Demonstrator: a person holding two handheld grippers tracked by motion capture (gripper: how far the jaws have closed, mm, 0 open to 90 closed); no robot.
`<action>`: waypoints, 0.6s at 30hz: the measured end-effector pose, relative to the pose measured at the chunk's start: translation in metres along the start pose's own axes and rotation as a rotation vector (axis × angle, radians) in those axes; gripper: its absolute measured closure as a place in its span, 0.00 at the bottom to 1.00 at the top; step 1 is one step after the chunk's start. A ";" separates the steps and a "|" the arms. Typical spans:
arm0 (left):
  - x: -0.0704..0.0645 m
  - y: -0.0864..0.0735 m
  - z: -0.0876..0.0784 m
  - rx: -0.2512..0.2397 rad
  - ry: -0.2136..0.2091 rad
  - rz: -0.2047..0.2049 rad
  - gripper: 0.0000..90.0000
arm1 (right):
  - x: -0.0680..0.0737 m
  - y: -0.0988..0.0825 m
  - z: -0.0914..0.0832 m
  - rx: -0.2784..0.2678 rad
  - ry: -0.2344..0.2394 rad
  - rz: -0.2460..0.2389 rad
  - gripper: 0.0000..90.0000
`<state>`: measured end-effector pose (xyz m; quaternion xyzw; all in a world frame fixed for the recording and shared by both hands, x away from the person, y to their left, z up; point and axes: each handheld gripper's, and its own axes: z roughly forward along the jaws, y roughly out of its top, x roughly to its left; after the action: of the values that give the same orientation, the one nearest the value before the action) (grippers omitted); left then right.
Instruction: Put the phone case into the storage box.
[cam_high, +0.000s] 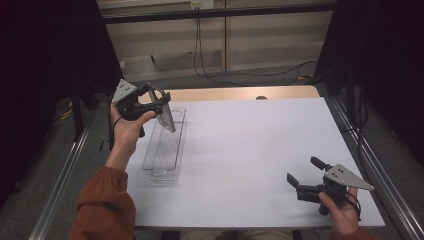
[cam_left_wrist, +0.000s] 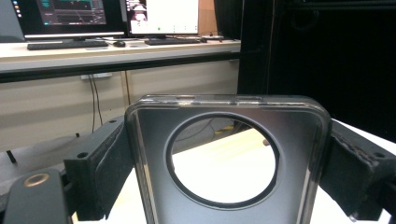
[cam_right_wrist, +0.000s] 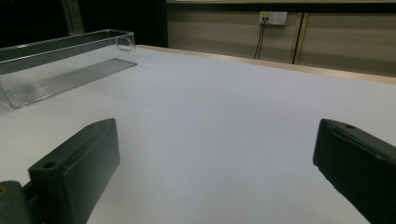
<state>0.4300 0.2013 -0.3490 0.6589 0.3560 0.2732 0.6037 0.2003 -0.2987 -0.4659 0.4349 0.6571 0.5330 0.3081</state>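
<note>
One phone case (cam_left_wrist: 224, 140) in the left gripper's (cam_high: 150, 102) jaws above clear tray (cam_high: 165, 150); right gripper (cam_high: 306, 174) jaws apart.

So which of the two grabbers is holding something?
The left gripper, lifted over the clear tray. Its jaws squeeze a dark phone case with a round hole. The right gripper sits open, jaws apart with nothing between them.

High view overhead, facing forward; gripper views low, close; shared: clear tray (cam_high: 165, 145), white table (cam_high: 250, 150).

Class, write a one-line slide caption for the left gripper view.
Left gripper clamps a phone case by its sides.
</note>
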 end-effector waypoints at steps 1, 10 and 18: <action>0.001 0.000 0.001 -0.002 0.004 -0.002 0.13 | 0.000 0.000 0.000 -0.002 -0.001 0.002 0.00; 0.009 -0.004 0.013 0.014 0.011 0.017 0.13 | 0.001 0.000 0.001 0.001 0.004 0.004 0.00; 0.014 -0.011 0.022 0.047 0.035 0.029 0.13 | 0.001 0.000 0.002 0.005 0.010 0.000 0.00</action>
<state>0.4545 0.1996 -0.3638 0.6729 0.3634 0.2850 0.5779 0.2015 -0.2971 -0.4666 0.4333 0.6599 0.5334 0.3036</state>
